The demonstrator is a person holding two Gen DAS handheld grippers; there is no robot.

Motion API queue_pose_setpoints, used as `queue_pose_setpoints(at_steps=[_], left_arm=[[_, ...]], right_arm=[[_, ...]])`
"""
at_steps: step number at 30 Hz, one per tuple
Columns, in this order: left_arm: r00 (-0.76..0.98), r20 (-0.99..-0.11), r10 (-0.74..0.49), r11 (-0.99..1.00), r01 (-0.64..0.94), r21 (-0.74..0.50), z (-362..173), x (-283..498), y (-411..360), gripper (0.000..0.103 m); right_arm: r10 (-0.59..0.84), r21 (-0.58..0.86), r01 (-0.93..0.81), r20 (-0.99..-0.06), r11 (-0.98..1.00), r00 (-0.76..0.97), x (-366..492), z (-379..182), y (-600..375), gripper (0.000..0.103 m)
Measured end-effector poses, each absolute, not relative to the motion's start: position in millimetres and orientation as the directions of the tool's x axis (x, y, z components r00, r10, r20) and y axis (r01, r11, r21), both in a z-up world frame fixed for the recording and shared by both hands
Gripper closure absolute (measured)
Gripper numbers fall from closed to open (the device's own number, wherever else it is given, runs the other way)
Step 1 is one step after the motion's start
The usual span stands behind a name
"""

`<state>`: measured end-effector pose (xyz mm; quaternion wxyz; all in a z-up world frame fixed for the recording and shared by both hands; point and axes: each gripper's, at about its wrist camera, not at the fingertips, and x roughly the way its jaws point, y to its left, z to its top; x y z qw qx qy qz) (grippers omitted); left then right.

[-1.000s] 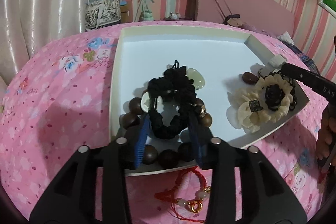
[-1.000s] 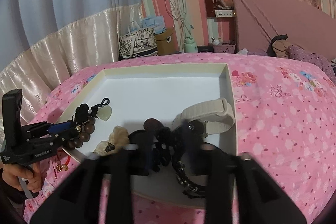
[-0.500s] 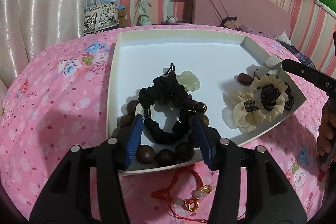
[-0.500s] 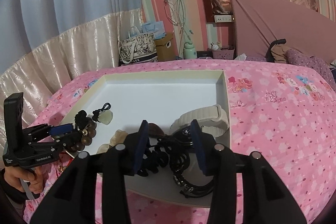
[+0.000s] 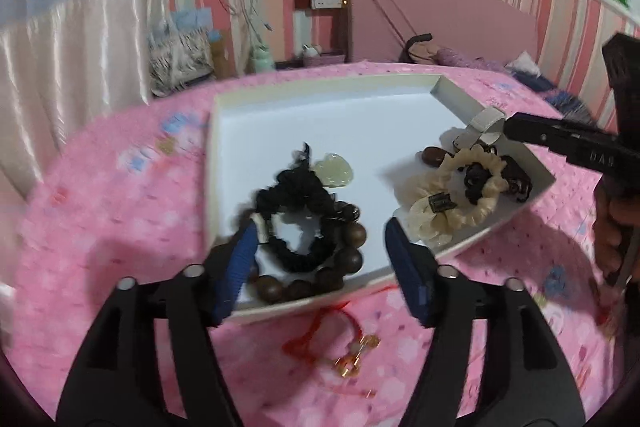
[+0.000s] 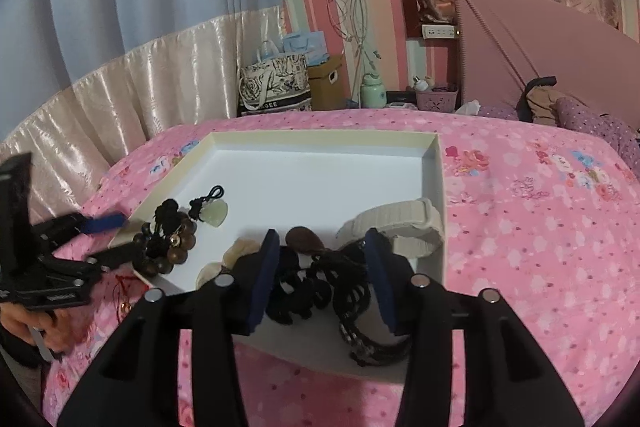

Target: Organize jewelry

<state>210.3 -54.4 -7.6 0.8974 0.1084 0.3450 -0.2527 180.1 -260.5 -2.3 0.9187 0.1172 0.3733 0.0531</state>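
Note:
A white tray (image 5: 328, 115) on the pink bedspread holds a black braided bracelet (image 5: 298, 223) on a brown bead bracelet (image 5: 344, 259), a pale jade pendant (image 5: 336, 169), a cream scrunchie (image 5: 460, 199) and a white watch strap (image 6: 404, 219). My left gripper (image 5: 324, 267) is open and empty over the tray's near edge, above the bead bracelet. A red cord bracelet with gold charms (image 5: 340, 347) lies on the bedspread below it. My right gripper (image 6: 324, 279) is open and empty over black cords (image 6: 320, 291) in the tray's near right corner.
The pink flowered bedspread (image 6: 540, 227) surrounds the tray. A pink headboard (image 6: 540, 39), pillows (image 6: 592, 123), a patterned tote bag (image 6: 276, 83) and curtains (image 6: 140, 27) stand behind the bed.
My left gripper has opened wider and drawn back and up from the black bracelet, which stays in the tray. My right gripper has lifted slightly, still open.

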Motion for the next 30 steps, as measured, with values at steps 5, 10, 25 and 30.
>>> queue_pose_setpoints(at_steps=[5,10,25,30], left_arm=[[0.601,-0.742,-0.296,0.849,0.521,0.084,-20.3,177.5,-37.5,0.035],[0.573,-0.766,-0.29,0.877,0.479,0.026,-40.8,183.6,-32.2,0.035],[0.593,-0.747,-0.3,0.887,0.461,0.009,-38.1,131.0,-7.3,0.103],[0.608,-0.733,-0.305,0.897,0.442,-0.005,-26.5,89.0,12.8,0.103]], right_arm=[[0.142,0.211,0.012,-0.699,0.977,0.701,133.7,15.5,-273.1,0.047],[0.12,0.233,0.072,-0.711,0.97,0.693,71.9,12.3,-292.6,0.045],[0.15,0.212,0.038,-0.796,0.977,0.587,-28.4,-30.6,-251.9,0.045],[0.148,0.21,0.044,-0.809,0.977,0.568,-19.0,-35.1,-255.3,0.045]])
